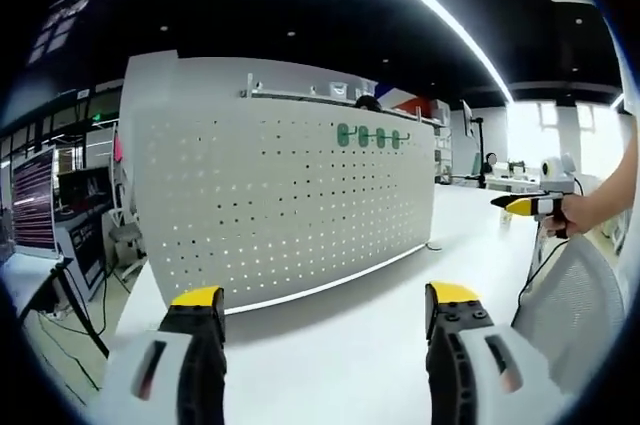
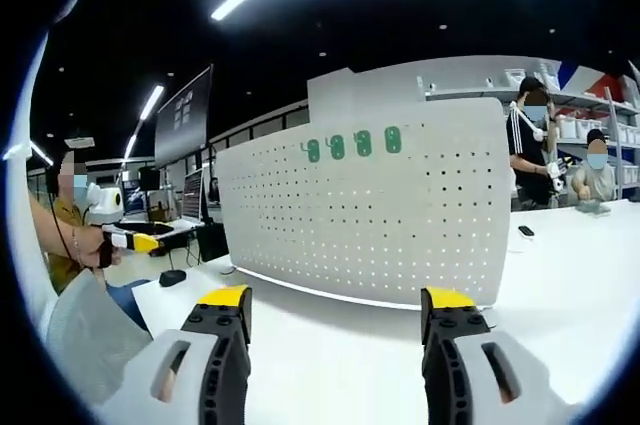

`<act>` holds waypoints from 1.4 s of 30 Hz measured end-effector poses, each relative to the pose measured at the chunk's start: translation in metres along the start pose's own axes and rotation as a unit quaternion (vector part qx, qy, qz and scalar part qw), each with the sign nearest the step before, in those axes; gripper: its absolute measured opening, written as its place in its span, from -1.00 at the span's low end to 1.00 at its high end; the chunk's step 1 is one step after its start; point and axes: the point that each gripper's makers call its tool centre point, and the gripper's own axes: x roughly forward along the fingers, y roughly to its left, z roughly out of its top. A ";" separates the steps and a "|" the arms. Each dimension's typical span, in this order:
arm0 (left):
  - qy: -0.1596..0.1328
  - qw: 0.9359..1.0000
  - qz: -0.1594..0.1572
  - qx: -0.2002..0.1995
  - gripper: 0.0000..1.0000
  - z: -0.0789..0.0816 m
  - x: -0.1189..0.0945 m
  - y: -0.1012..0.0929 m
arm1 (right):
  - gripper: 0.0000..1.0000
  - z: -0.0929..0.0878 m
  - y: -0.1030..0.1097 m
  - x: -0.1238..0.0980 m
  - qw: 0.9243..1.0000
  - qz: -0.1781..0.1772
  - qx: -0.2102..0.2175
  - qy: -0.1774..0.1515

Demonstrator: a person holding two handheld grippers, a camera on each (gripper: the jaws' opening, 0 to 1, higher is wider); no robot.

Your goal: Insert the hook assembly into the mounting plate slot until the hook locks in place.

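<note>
A white pegboard (image 1: 290, 205) stands upright on the white table (image 1: 330, 355). Several green hook pieces (image 1: 371, 136) hang in a row near its top right. In the right gripper view the same pegboard (image 2: 380, 215) carries the green hooks (image 2: 352, 145) near its top. My left gripper (image 1: 325, 300) is open and holds nothing; it is well short of the board. My right gripper (image 2: 336, 300) is open too, equally far back. The right gripper (image 1: 525, 206) also enters the left gripper view, held by a hand. The left gripper (image 2: 135, 241) appears at the left of the right gripper view.
Monitors (image 1: 35, 200) and a tripod stand left of the table. A grey mesh chair back (image 1: 570, 295) is near the right edge. People (image 2: 530, 135) stand behind the table at the right. A small dark object (image 2: 525, 231) and a mouse (image 2: 172, 277) lie on tabletops.
</note>
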 end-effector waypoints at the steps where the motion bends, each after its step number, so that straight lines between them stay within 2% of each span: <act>1: -0.001 1.000 0.003 -0.003 0.69 -0.001 -0.002 0.001 | 0.34 0.000 0.000 -0.001 1.000 0.000 0.001 0.000; 18: 0.001 1.000 0.014 -0.015 0.68 -0.008 -0.015 0.000 | 0.34 -0.006 0.001 -0.020 1.000 -0.015 0.016 0.004; 42: 0.000 0.999 0.023 -0.022 0.66 -0.011 -0.021 -0.001 | 0.33 -0.006 -0.001 -0.018 1.000 -0.015 0.023 0.005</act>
